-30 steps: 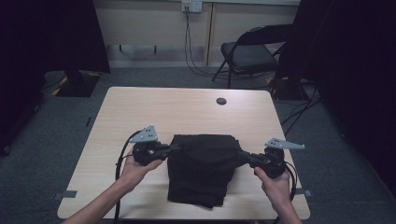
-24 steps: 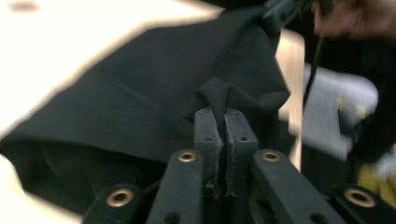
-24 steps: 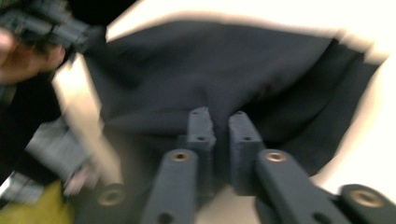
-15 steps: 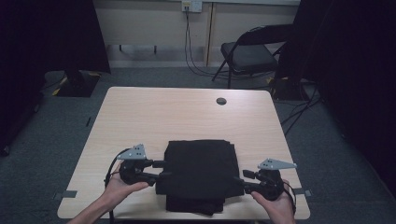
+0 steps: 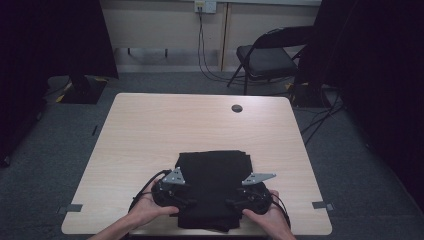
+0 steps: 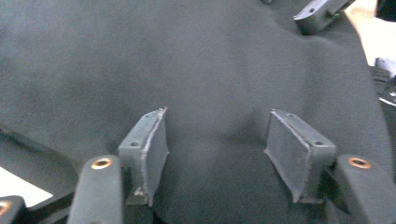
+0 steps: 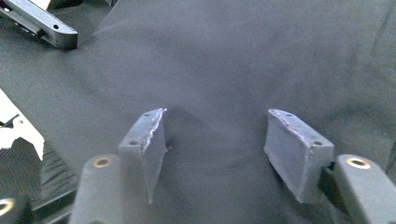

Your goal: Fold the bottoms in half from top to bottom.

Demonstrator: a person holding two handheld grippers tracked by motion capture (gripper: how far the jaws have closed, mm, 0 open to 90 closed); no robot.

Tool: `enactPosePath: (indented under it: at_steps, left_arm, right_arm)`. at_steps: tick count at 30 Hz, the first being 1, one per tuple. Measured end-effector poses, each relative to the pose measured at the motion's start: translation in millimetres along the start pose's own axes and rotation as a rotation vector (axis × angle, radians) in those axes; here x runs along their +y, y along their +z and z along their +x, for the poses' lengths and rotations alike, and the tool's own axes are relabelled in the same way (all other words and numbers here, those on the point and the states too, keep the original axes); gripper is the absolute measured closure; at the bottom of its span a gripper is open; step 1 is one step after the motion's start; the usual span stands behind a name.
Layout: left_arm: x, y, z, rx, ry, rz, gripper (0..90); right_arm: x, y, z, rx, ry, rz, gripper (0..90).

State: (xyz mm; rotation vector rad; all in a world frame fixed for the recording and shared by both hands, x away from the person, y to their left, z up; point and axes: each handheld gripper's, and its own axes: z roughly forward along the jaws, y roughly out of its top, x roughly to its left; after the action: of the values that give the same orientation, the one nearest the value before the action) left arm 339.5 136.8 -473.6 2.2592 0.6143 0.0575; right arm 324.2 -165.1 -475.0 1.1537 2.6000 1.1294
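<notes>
A light wooden table (image 5: 150,145) carries a folded black cloth (image 5: 215,170) at its near edge. Over the cloth's near end hover the left gripper (image 5: 186,202) and right gripper (image 5: 231,203); both jaws have just been opening, spread wide and released, pads off the fabric.

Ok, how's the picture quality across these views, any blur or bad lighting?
High view: dim, room edges fall into black, yet the table is evenly lit and the black cloth shows little detail. Left gripper view: soft, the cloth slightly blurred. Right gripper view: similar softness, a bright overexposed patch at the left edge.
</notes>
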Motion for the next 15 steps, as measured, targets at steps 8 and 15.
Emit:
enactPosePath:
  at_steps: [8,15]
  left_arm:
    - [-3.5,4.0,9.0,-0.032,-0.068,0.004,33.2]
    - [19.7,-0.2,14.4,-0.002,-0.029,-0.070,37.7]
  right_arm:
    - [-3.0,3.5,-0.5,-0.003,-0.007,0.006,37.3]
    - [12.3,-7.4,-1.2,-0.023,-0.017,-0.038,33.7]
